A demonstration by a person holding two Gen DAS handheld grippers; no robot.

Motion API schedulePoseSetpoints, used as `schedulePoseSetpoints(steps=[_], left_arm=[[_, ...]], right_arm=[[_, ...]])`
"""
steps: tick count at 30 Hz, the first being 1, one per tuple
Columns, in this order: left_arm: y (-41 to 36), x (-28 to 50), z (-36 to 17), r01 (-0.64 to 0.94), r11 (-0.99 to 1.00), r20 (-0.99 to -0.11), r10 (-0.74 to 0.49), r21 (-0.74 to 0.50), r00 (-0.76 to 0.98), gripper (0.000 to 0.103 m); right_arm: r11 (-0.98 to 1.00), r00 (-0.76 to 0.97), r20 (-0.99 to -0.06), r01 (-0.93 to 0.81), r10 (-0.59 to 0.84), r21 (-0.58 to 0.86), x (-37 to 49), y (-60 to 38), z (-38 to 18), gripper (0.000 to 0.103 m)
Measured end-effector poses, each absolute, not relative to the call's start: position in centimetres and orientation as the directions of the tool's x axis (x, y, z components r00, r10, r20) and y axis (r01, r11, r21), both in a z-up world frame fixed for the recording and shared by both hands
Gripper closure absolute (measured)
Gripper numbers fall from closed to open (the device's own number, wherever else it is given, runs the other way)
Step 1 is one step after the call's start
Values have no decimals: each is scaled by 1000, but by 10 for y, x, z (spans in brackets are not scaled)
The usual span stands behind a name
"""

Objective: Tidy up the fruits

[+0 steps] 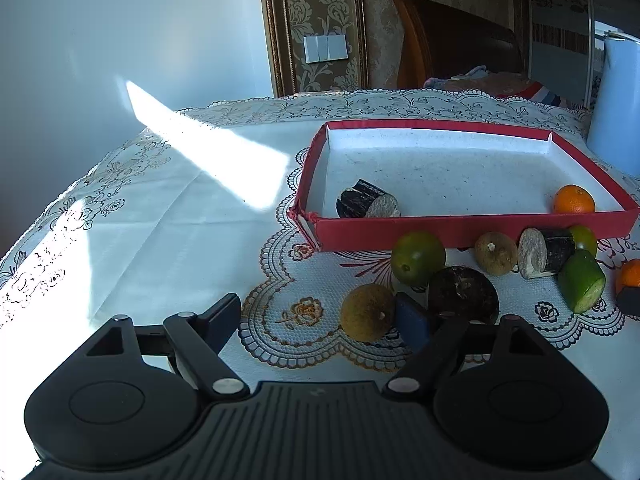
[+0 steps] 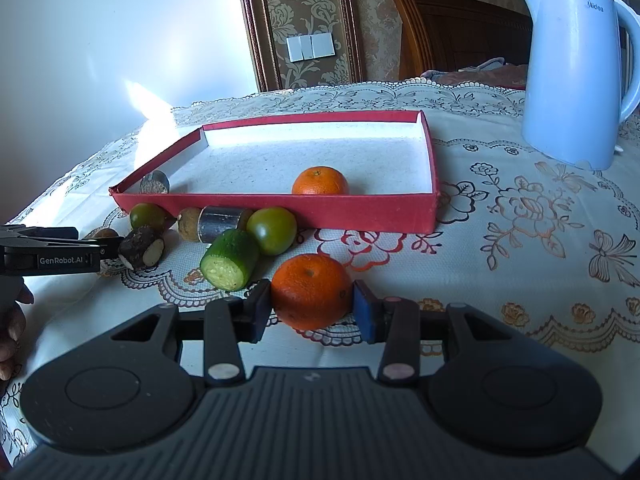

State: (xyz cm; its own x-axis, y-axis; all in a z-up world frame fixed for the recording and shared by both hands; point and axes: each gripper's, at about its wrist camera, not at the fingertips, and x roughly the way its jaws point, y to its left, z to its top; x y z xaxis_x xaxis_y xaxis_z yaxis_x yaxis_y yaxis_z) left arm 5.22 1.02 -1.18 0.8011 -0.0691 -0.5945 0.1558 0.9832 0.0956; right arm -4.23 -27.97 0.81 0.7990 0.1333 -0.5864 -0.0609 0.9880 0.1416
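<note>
My right tool [image 2: 313, 307] pinches an orange [image 2: 310, 290]; left tool [image 1: 320, 320], marked "GenRobot.AI", is spread. The kettle [image 2: 576, 76] reads "Midea".

Table cover: white lace-patterned tablecloth [image 2: 520, 216], sunlit streak at far left | Kettle: pale blue electric kettle [image 2: 576, 72], upright on cloth, right of centre | Wall: triple light switch [image 2: 311, 47] on damask panel | Background: dark wooden headboard [image 1: 460, 40], bedding below
</note>
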Motion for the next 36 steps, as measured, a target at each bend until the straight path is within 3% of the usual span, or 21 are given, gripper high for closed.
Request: schedulePoseSetpoints(steps=[17,26,31,36], left_arm=[[3,53,-12,90,993,-600,-26,77,800,21],[3,45,-12,119,992,-591,-71,43,804,46],[6,32,-11,115,993,-579,-80,23,811,68],[1,10,-8,121,992,-554,-86,26,828,70]], right_arm=[[995,796,-597,-59,99,86,-42,-272,9,63],[998,796,-602,-39,63,54,-42,-264,10,62],[997,797,-599,-41,73,67,-45,-258,11,63],[994,809,-577,-78,107,74,-55,-238,15,63]])
